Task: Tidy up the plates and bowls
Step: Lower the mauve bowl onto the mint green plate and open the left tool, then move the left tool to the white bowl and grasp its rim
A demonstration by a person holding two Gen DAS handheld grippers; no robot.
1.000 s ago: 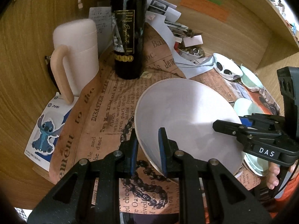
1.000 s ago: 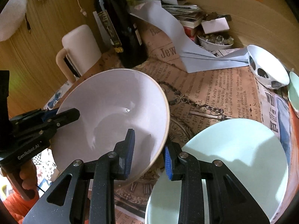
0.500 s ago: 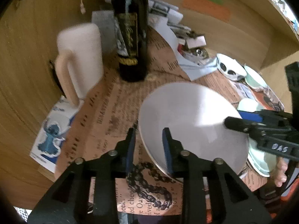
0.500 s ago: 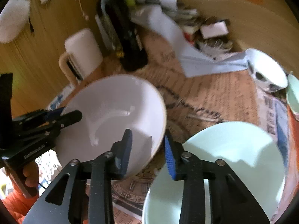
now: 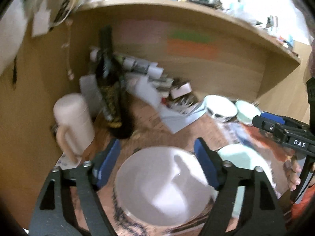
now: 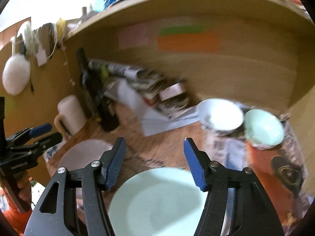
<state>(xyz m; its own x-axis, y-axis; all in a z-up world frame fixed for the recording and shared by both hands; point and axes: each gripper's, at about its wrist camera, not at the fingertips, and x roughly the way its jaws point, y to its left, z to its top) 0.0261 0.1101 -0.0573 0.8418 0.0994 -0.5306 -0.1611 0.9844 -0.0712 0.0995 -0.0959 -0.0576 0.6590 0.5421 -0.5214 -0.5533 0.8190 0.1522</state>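
A large white bowl [image 5: 163, 184] rests on the newspaper-covered desk, below and between the fingers of my open left gripper [image 5: 157, 163]. The bowl also shows in the right wrist view [image 6: 82, 153]. A pale green plate [image 6: 157, 202] lies under my open right gripper [image 6: 155, 163]; it also shows in the left wrist view [image 5: 242, 157]. At the back right stand a white patterned bowl [image 6: 220, 114] and a small pale green bowl [image 6: 263, 125]. Both grippers are empty and raised above the dishes.
A dark wine bottle [image 5: 112, 98] and a cream mug [image 5: 72, 122] stand at the back left. A heap of papers and magazines [image 6: 149, 90] lies against the wooden back wall. A shelf edge [image 6: 177, 0] runs overhead. The frames are motion blurred.
Both grippers let go of the white bowl's rim, opened wide and lifted up and back. The bowl now rests on the desk beside the green plate.
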